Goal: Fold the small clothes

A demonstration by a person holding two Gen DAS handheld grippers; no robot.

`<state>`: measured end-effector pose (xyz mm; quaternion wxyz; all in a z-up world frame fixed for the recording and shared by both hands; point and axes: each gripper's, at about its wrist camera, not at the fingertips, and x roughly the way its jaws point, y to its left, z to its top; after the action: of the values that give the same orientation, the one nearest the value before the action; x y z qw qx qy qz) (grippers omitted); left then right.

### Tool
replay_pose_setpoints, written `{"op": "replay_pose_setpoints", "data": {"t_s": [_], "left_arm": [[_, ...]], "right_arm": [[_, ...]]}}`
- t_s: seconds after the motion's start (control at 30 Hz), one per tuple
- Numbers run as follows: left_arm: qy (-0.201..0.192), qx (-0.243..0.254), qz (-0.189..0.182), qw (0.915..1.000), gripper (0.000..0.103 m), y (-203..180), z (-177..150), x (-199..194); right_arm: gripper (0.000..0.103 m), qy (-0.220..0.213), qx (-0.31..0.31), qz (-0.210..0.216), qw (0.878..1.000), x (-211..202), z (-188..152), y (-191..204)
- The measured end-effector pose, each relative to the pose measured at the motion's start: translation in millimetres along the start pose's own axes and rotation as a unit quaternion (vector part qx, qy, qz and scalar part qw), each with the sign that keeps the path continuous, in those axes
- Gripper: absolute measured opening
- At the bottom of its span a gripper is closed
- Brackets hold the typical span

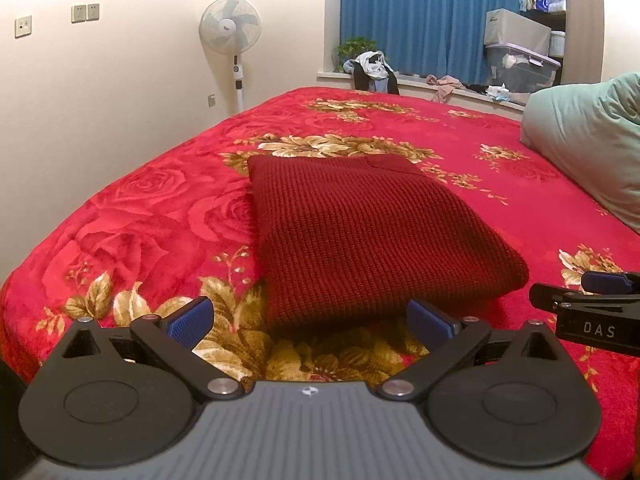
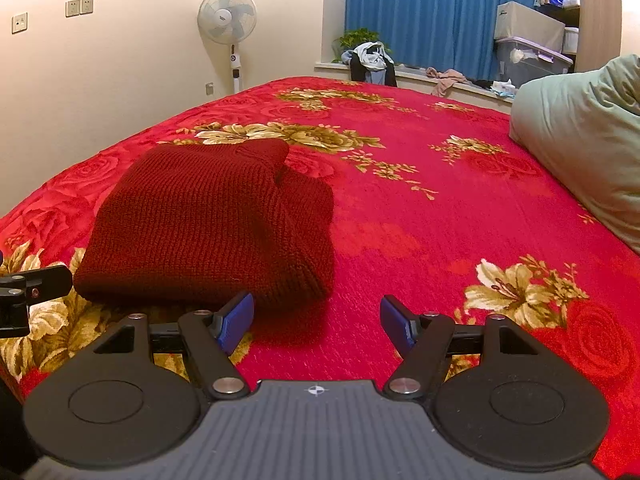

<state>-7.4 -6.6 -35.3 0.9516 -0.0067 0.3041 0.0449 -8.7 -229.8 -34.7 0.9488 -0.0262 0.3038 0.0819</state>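
A bed (image 1: 168, 200) is filling the foreground, wearing a red blanket (image 2: 440, 216) patterned with roses and gold lilies. A pale green pillow (image 1: 584, 136) is lying at its right side. Beyond it, a white pedestal fan (image 1: 231, 28) is standing against the cream wall, blue curtains (image 1: 432, 16) are hanging over a windowsill (image 1: 416, 87) where loose clothes are heaped, and storage boxes (image 2: 528, 52) are stacked at the far right.

A dark red knitted sweater (image 1: 360, 236) is lying folded into a compact rectangle on the blanket, near the bed's front edge.

The left tool (image 1: 310, 322) is hovering just before the sweater's near edge, its blue-padded fingers (image 1: 192, 320) standing wide apart and gripping nothing. The right tool (image 2: 316, 322) is hovering beside the sweater's near right corner, likewise spread apart and empty.
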Motion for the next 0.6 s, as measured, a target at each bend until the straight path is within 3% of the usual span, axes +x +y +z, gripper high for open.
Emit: {"op": "replay_pose_setpoints", "data": {"t_s": [0.6], "left_arm": [[-0.001,0.004,-0.006,1.0000,0.103,-2.0,0.4,-1.1]], "right_arm": [[0.072,0.001,-0.001,-0.002,1.000,0.9,-0.4,-2.5]]}}
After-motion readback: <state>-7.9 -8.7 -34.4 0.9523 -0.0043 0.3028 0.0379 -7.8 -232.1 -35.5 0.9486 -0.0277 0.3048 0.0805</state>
